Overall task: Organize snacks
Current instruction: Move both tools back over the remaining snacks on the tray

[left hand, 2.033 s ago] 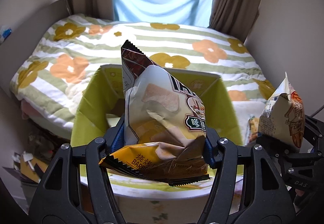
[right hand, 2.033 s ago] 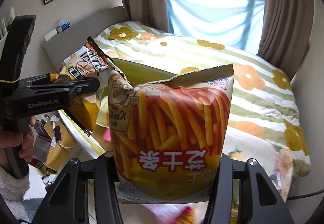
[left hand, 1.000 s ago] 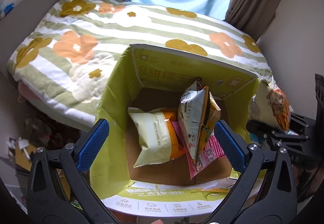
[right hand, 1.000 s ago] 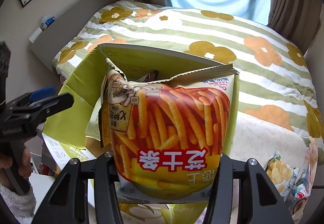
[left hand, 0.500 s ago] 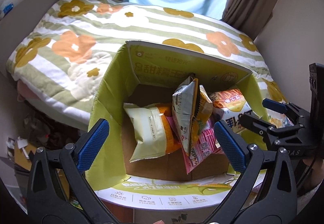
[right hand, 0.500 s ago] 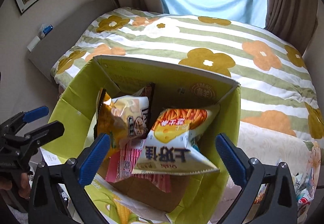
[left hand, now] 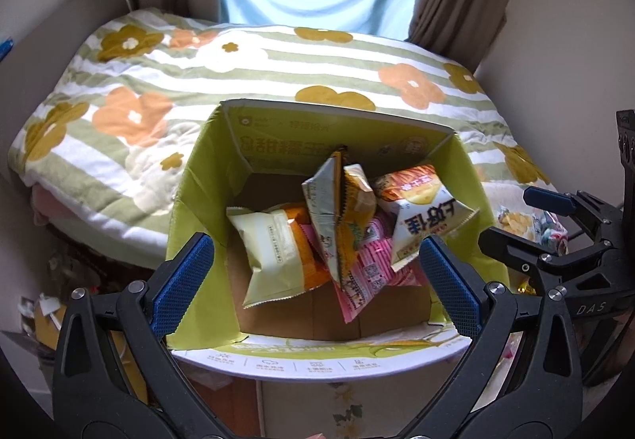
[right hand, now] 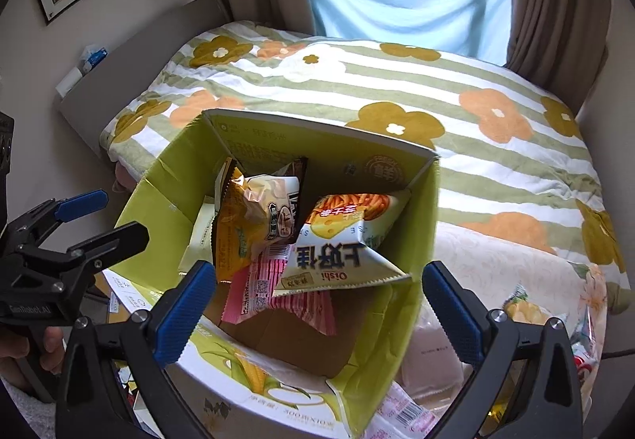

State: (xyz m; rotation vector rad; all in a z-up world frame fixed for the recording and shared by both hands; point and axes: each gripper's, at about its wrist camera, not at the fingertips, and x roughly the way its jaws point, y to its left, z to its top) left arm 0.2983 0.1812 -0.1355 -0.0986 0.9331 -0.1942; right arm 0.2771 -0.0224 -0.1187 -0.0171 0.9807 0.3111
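snacks sitting in the green box point(left hand: 206, 177)
both the left gripper point(left hand: 315, 280) and right gripper point(right hand: 317, 304) are hanging spread and empty, framing the fries bag point(right hand: 341, 240) at frame centre.

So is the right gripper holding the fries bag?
No, the right gripper is open and empty, and the fries bag lies in the box.

The left gripper point(left hand: 315, 276), a black two-finger tool with blue ribbed pads point(left hand: 183, 282), points steeply downward with its jaws spread wide and nothing between them. The right gripper point(right hand: 317, 304), of the same black build with blue pads point(right hand: 185, 306), is likewise angled downward, jaws fully apart and empty. At the near left of the right wrist view, a bare hand point(right hand: 24, 351) grips the left tool's handle.
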